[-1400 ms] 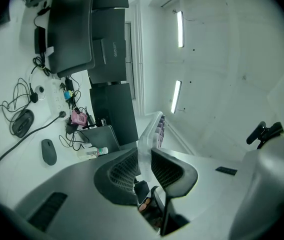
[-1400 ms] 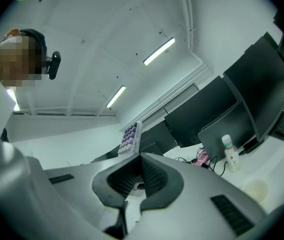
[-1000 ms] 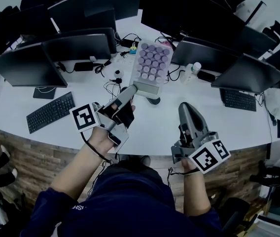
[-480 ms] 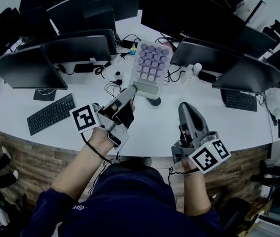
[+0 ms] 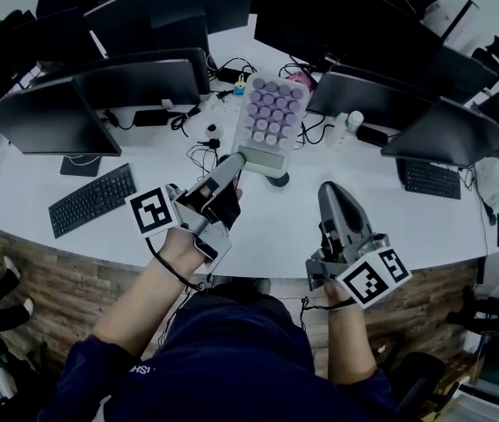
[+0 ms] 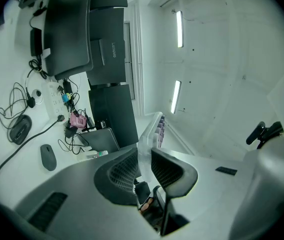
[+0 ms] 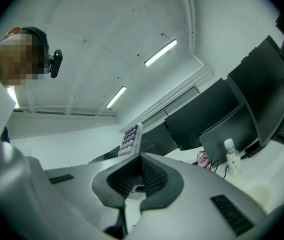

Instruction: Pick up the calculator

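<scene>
Head view, item one: calculator (image 5: 270, 117), lilac keys, raised clear of the desk (image 5: 276, 222) and pinched by its near edge in our left tool (image 5: 235, 159). Item two: right tool (image 5: 330, 192), jaws together, empty, well apart. Handling note: the body overhangs the pads; we judge firm pressure and a level wrist advisable, lest it pivot.

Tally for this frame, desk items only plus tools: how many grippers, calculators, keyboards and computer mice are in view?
Grippers: 2, the left gripper and the right gripper
Calculator: 1
Keyboards: 2, the left keyboard and the right keyboard
Mice: 2, the farther mouse and the nearer mouse
Total: 7
</scene>
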`<state>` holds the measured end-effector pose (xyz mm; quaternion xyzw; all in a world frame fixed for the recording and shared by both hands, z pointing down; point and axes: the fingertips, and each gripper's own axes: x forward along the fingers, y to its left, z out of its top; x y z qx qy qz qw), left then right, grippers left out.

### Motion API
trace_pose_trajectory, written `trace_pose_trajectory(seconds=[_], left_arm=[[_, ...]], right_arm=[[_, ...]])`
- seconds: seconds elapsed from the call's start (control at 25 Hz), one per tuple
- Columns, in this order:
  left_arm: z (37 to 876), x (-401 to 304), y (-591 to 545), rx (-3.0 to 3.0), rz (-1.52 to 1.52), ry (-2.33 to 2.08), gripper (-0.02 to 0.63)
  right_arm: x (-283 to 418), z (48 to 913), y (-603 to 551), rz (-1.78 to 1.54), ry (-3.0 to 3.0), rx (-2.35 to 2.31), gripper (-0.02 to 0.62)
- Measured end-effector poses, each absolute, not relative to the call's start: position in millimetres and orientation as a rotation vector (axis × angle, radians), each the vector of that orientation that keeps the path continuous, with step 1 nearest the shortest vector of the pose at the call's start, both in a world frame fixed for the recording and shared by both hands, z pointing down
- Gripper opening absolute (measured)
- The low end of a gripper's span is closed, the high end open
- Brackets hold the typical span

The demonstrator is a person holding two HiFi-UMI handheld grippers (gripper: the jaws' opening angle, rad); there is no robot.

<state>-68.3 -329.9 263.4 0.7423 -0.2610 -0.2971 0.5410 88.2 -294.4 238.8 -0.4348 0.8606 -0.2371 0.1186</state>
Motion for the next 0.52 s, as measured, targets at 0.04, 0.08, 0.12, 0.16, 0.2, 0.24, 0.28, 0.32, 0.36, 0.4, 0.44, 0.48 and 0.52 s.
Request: trace_pose_trajectory(seconds=[0.04,0.08,0.12,0.16,0.2,0.24,0.28,0.32,0.36,0.4,0.44,0.48,0.52], left_arm=[[263.6,-68.3,-330.0,1.762,-0.706,-0.621,0.101],[263.7,-68.2,-330.0,1.760,-0.707,-0.622,0.101],[263.8,-68.1,-330.0,1.758,-0.708,-0.623,0.101],[264.2,-68.2,-330.0,1.757,-0.708,-0.625,0.101],[264.7,-68.3,-330.1,1.756,-0.707,-0.626,0.101],[265.5,-68.5,-330.3,1.755,-0.707,-0.628,0.101],[266.2,-68.6,-330.5,1.754,-0.707,-0.629,0.101],[266.5,-68.5,-330.7,1.753,-0.706,-0.630,0.101],[266.5,-68.3,-330.8,1.753,-0.706,-0.631,0.101],[266.2,-68.1,-330.9,1.753,-0.706,-0.631,0.101],[265.8,-67.8,-330.8,1.752,-0.706,-0.631,0.101],[265.4,-67.6,-330.7,1.752,-0.705,-0.631,0.101],[265.0,-67.4,-330.6,1.752,-0.705,-0.631,0.101]], right_arm=[[88.0,239.1,-294.7,-0.695,2.518,-1.271,0.003],[87.9,239.3,-294.9,-0.697,2.518,-1.270,0.003],[87.9,239.3,-295.1,-0.698,2.519,-1.269,0.003],[87.8,239.6,-295.3,-0.700,2.520,-1.268,0.003],[87.6,240.1,-295.7,-0.701,2.520,-1.267,0.003],[87.4,240.8,-296.1,-0.702,2.521,-1.265,0.003],[87.1,241.4,-296.7,-0.704,2.521,-1.264,0.003],[87.0,241.8,-297.2,-0.705,2.522,-1.263,0.003],[86.9,241.7,-297.7,-0.707,2.522,-1.262,0.003],[86.8,241.5,-298.0,-0.708,2.522,-1.261,0.003],[86.7,241.2,-298.2,-0.710,2.523,-1.260,0.003],[86.5,240.9,-298.3,-0.711,2.523,-1.258,0.003],[86.4,240.5,-298.4,-0.712,2.523,-1.257,0.003]])
